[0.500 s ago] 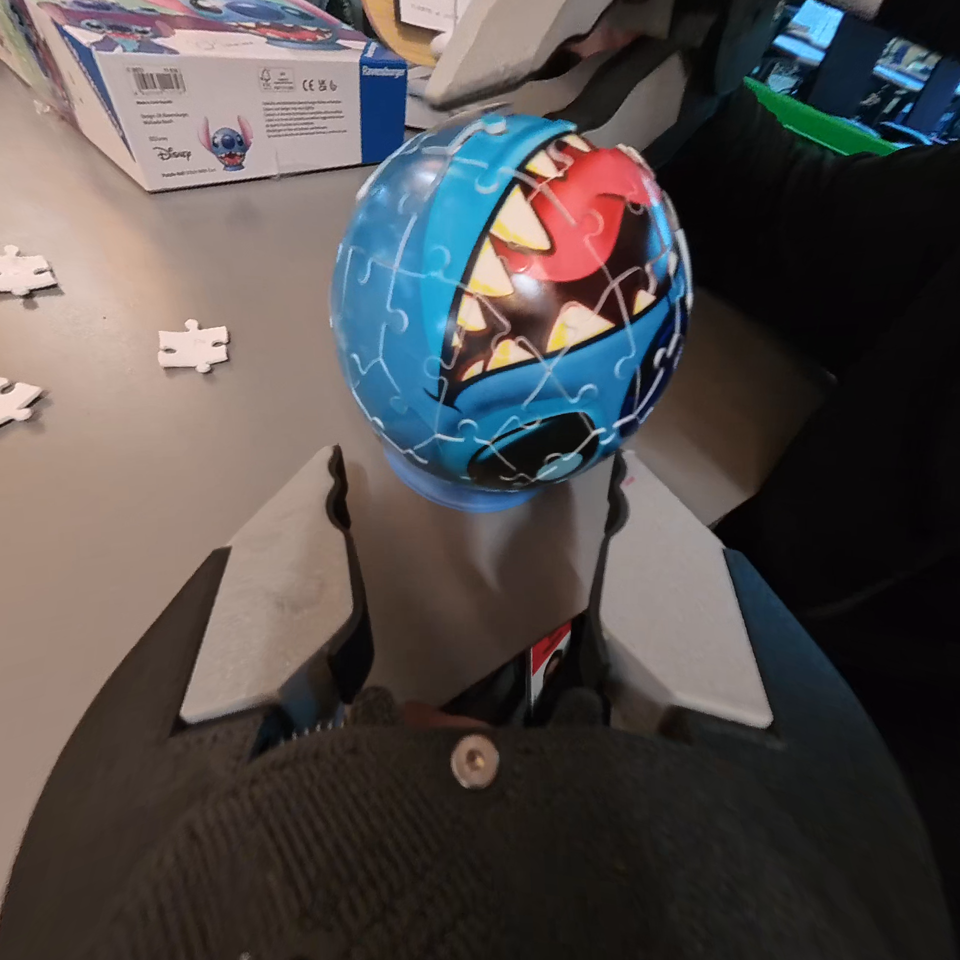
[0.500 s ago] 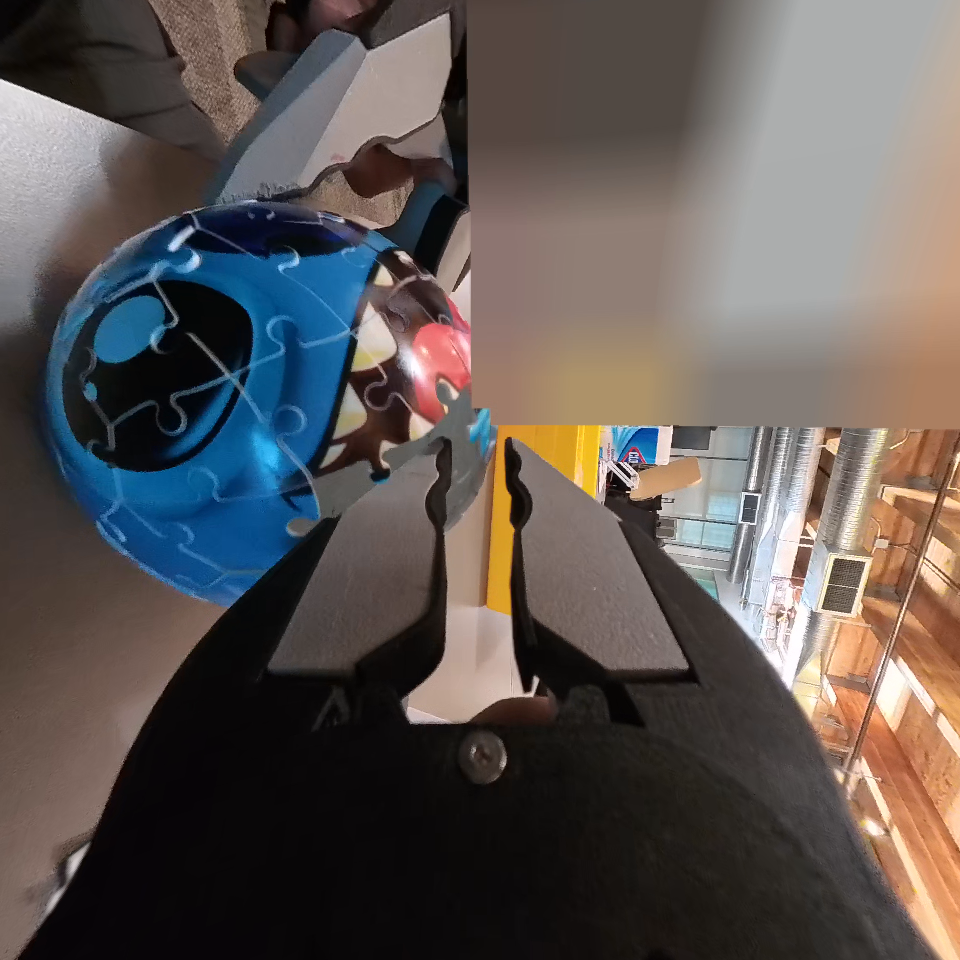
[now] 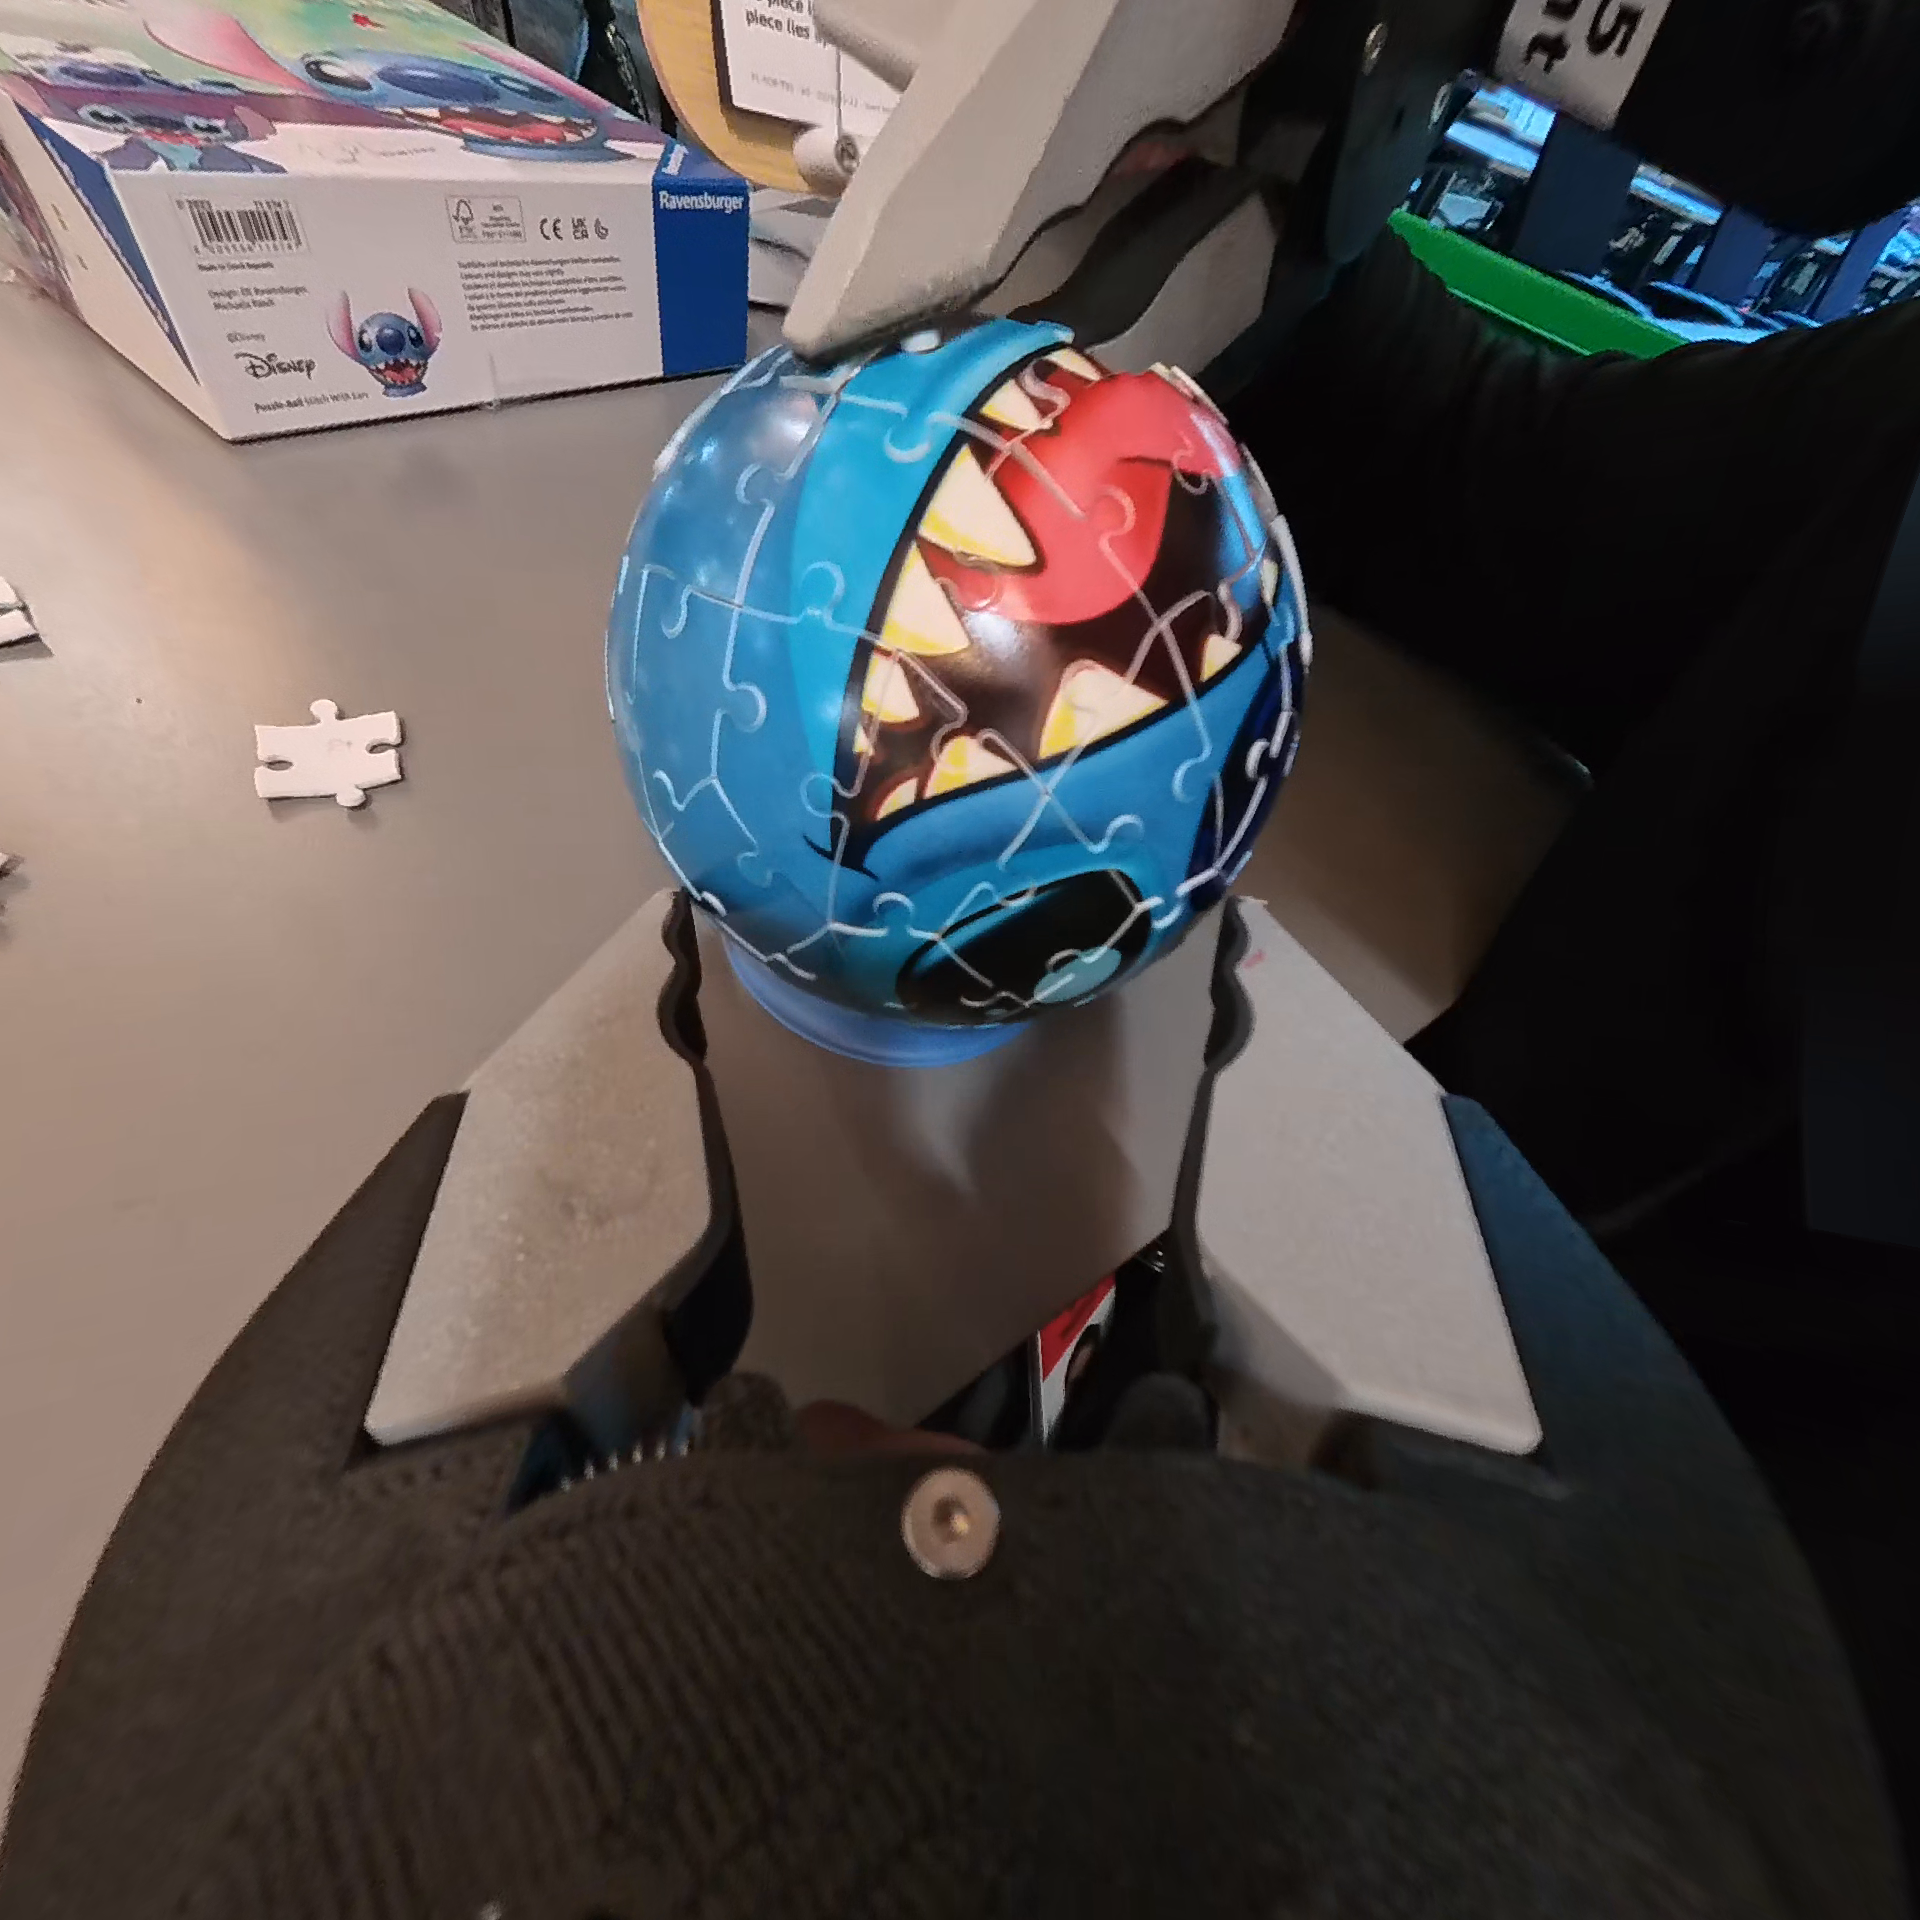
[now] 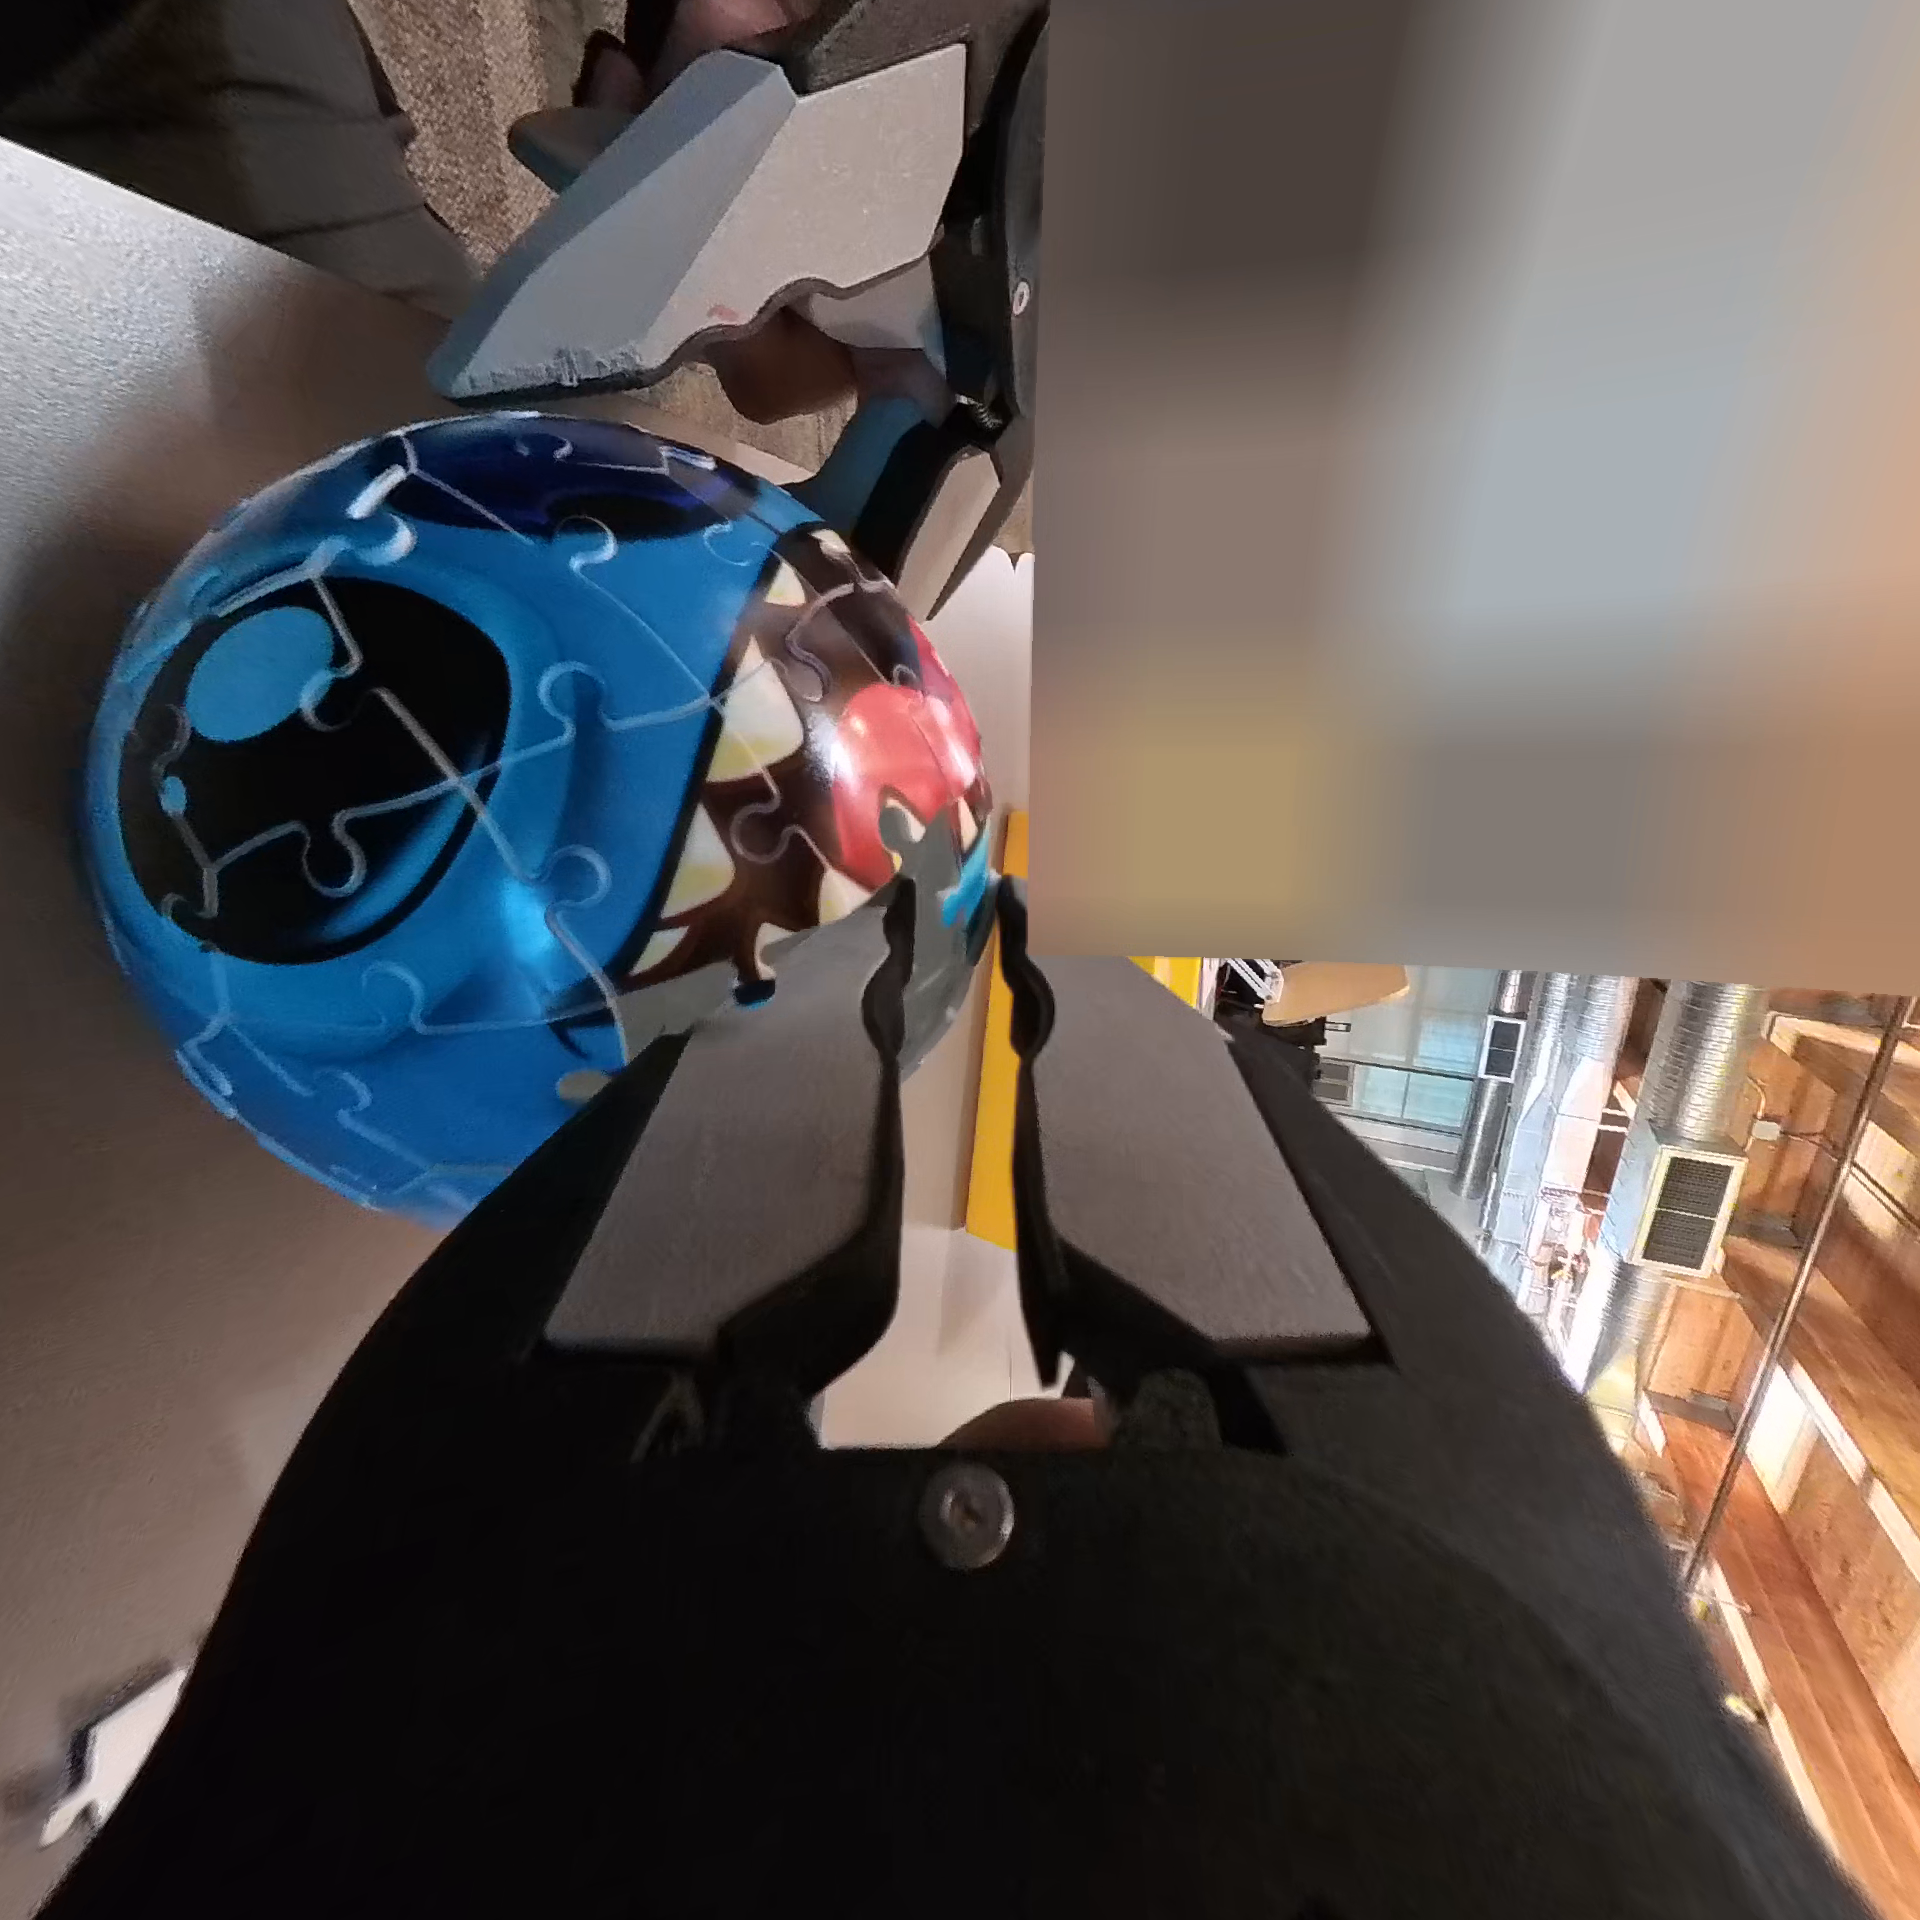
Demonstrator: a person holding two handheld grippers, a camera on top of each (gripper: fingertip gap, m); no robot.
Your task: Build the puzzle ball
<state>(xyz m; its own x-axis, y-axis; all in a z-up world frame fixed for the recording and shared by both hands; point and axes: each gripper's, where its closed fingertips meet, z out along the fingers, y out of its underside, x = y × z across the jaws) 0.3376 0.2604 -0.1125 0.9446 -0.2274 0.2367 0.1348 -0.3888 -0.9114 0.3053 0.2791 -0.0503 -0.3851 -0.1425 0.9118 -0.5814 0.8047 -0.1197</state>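
Ball (image 3: 956,665): a blue puzzle sphere printed with a toothy mouth, red tongue and a black eye patch; it sits on a blue ring stand (image 3: 883,1029) on the grey table (image 3: 312,1039), near the table's edge.
Gaps in ball: the right wrist view shows grey unfilled spots low on the mouth side, by the right gripper's tips (image 4: 914,935).
Left gripper (image 3: 951,935): jaws spread wide, one finger at each side of the ball's lower part; whether the pads touch it cannot be told.
Right gripper (image 4: 951,925): jaws nearly together, a narrow slit between them; nothing clear is seen pinched. In the left wrist view it comes from above, and one grey finger (image 3: 935,187) lies on the top of the ball.
Loose pieces: one white-backed piece (image 3: 327,750) lies face down on the table left of the ball, well apart from it; parts of others show at the left border (image 3: 16,623).
Box (image 3: 395,249): the puzzle's carton lies on the table behind and left of the ball; seen only from outside, so what it holds cannot be told.
Behind ball: a round wooden sign (image 3: 748,94) with a paper label stands past the box.
Person: a dark sleeve (image 3: 1558,499) fills the right side of the left wrist view.
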